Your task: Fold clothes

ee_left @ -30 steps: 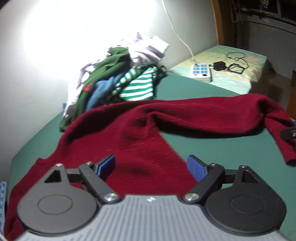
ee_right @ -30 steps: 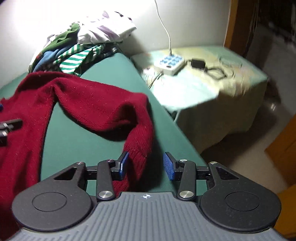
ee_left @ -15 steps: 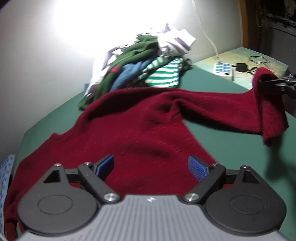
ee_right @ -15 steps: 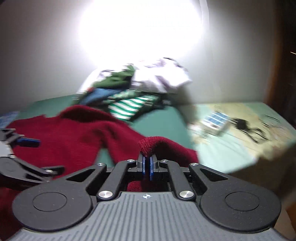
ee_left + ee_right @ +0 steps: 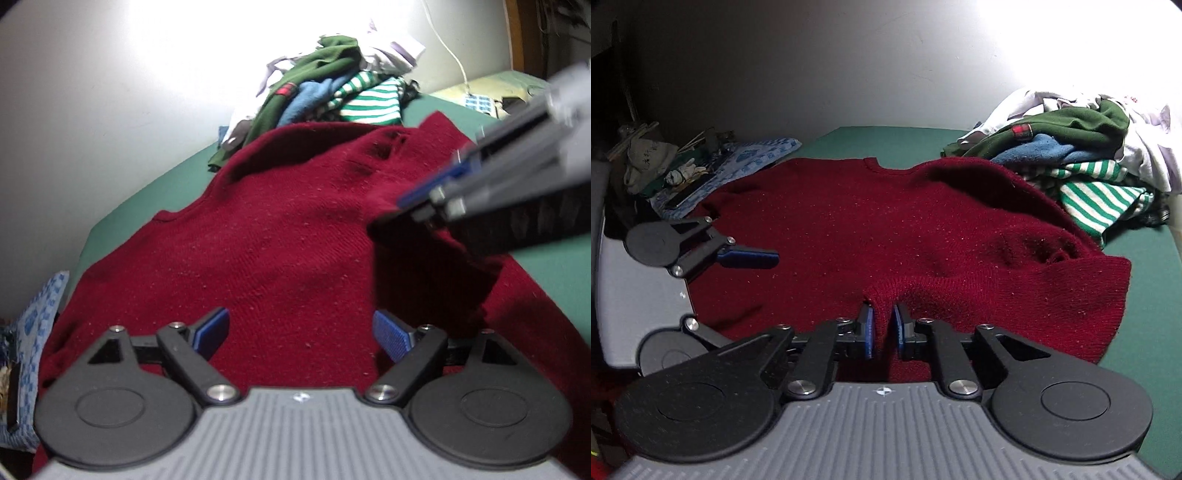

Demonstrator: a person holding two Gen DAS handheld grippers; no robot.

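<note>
A: Where's the garment?
B: Red sweater (image 5: 849, 221) lies flat, front up, on the green surface (image 5: 1145, 295), collar toward the wall. One sleeve (image 5: 1015, 291) is folded across the body, I'd say to narrow it for the fold.

A: Right hand-held gripper (image 5: 882, 330)?
B: Sleeve cuff sits between its blue pads. Jaws are opening, narrow gap, pads look just off the knit. Reads as letting the cuff go where it lands.

A: Left hand-held gripper (image 5: 301, 334)?
B: Jaws wide apart, nothing held. Hovers low over the sweater's hem side, probably ready for the next grab.

A: Anything else?
B: Pile of clothes (image 5: 1071, 155) just beyond the sweater's shoulder, likely waiting its turn. Blue patterned cloth (image 5: 753, 155) off the other shoulder.
</note>
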